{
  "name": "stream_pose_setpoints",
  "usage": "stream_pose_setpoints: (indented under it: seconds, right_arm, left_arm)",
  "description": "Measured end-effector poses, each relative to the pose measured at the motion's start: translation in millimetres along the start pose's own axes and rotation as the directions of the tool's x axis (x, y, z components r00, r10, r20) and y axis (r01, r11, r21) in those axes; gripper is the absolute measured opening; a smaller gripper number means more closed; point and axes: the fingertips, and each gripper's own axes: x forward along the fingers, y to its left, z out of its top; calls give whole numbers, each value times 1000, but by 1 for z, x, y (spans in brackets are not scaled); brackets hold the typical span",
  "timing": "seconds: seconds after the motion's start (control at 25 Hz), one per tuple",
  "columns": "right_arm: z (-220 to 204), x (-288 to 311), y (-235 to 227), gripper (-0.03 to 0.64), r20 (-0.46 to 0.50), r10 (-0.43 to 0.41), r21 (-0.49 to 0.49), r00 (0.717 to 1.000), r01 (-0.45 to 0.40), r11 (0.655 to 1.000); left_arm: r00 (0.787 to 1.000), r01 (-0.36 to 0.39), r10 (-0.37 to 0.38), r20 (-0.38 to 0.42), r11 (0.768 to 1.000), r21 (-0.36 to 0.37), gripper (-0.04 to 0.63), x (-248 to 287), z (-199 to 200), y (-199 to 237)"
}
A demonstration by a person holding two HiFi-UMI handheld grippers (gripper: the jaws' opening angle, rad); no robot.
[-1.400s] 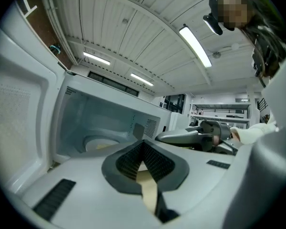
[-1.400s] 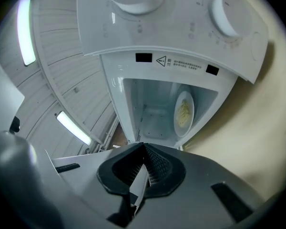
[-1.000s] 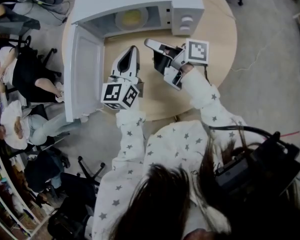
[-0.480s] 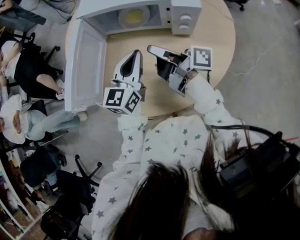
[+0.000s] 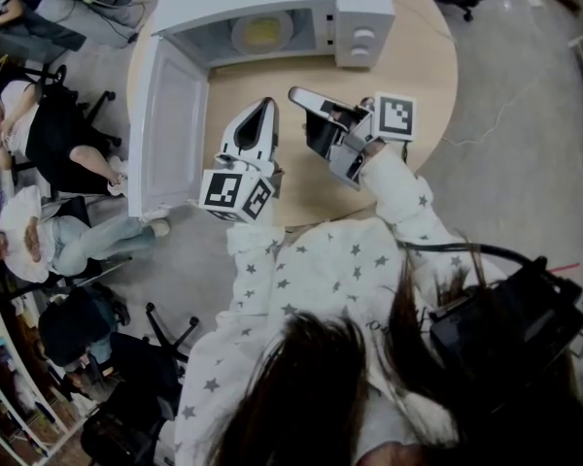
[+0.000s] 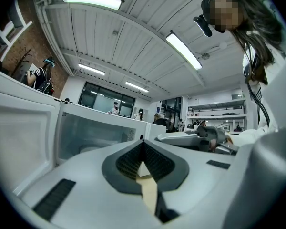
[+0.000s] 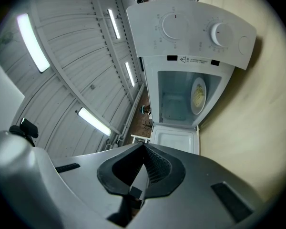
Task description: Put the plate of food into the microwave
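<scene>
The white microwave (image 5: pixel 272 8) stands at the round table's far side with its door (image 5: pixel 170 134) swung open to the left. Inside it lies the plate of yellow food (image 5: pixel 260 32), also seen in the right gripper view as the plate (image 7: pixel 199 94) in the open cavity. My left gripper (image 5: pixel 263 104) hovers over the table in front of the opening, shut and empty. My right gripper (image 5: pixel 293 93) is just to its right, also shut with nothing in it. In the left gripper view the left gripper (image 6: pixel 143 142) points at the microwave (image 6: pixel 90 130).
The wooden round table (image 5: pixel 418 66) has bare surface to the right of the microwave. The microwave's control knobs (image 5: pixel 362 39) face the person. People sit on office chairs (image 5: pixel 49 144) on the floor at the left. The open door overhangs the table's left edge.
Both grippers have drifted slightly back from the microwave opening toward the person. Their jaws stay shut, and the plate has not moved.
</scene>
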Motion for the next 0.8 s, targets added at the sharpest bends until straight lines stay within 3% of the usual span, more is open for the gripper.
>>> stream_pose_setpoints:
  seconds: [0.8]
  right_arm:
    - [-5,-2,-11,6,-16,-14,24,1000,14,1000]
  left_arm:
    - [999,28,-28,-19,1000,-5,2,8,-8,-2]
